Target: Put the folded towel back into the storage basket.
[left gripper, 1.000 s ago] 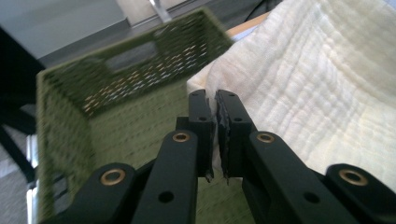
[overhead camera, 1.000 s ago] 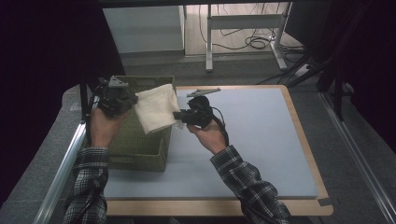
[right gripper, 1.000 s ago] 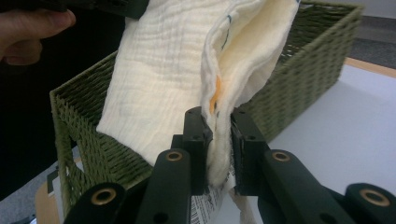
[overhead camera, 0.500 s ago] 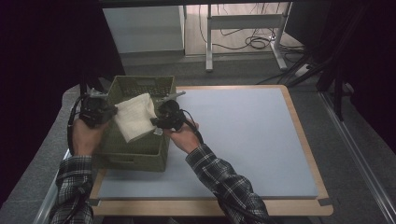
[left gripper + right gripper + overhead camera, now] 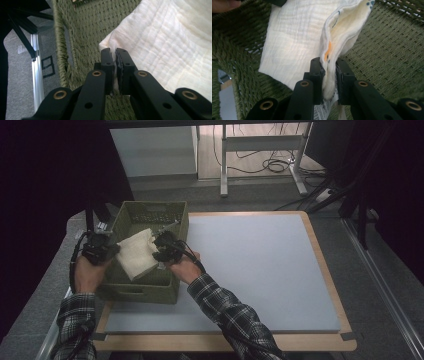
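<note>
A folded cream cloth [image 5: 136, 254] hangs stretched between both grippers inside the green woven basket [image 5: 131, 218] at the table's left edge. My left gripper [image 5: 111, 251] is shut on the cloth's left corner [image 5: 110, 46], close to the basket's left wall [image 5: 62, 37]. On the cloth's right edge my right gripper [image 5: 158, 254] is shut, the folded layers [image 5: 329, 55] squeezed between its jaws; small orange and blue marks show on the inner layer. In the right gripper view the cloth [image 5: 294, 37] droops over the basket floor [image 5: 387, 50].
The basket sits partly on a pale blue mat [image 5: 260, 270] framed by a wooden table edge [image 5: 325, 265]. An aluminium rail [image 5: 37, 75] runs beside the basket's left side. Behind the table are a white desk frame [image 5: 260, 150] and floor cables [image 5: 272, 166].
Both hands moved left and down with the cloth, carrying it from above the basket's right rim to inside the basket. Both grips stayed closed on it.
</note>
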`<move>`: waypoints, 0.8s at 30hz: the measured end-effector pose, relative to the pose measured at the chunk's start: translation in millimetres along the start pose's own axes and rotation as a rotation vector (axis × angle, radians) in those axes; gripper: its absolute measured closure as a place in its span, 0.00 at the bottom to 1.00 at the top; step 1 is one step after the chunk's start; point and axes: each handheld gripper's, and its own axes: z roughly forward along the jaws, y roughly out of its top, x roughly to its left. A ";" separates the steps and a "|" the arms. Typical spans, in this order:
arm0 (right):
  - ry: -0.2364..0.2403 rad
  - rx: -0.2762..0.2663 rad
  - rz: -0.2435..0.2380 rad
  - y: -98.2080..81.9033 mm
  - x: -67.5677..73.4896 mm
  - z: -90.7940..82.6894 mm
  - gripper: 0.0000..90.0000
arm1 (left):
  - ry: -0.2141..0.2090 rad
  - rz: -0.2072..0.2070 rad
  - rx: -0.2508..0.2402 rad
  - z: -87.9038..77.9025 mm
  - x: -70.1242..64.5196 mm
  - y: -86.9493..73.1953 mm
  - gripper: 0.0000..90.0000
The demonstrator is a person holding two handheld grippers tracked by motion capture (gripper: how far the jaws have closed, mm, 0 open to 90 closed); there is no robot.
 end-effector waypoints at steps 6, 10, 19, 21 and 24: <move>-0.040 0.071 -0.026 6.3 2.3 5.0 0.85 | 0.010 0.020 0.037 9.3 -3.0 0.5 0.94; -0.068 0.107 -0.062 10.9 6.0 9.2 0.84 | 0.035 0.051 0.080 14.1 -5.7 3.1 0.94; -0.101 0.173 -0.092 14.2 16.4 22.4 0.65 | 0.055 0.075 0.158 31.8 -6.6 7.0 0.86; -0.101 0.171 -0.095 14.3 15.7 22.4 0.65 | 0.066 0.076 0.159 33.5 -7.2 7.2 0.82; -0.095 0.153 -0.094 14.0 13.6 20.5 0.64 | 0.069 0.074 0.144 33.1 -7.4 7.1 0.78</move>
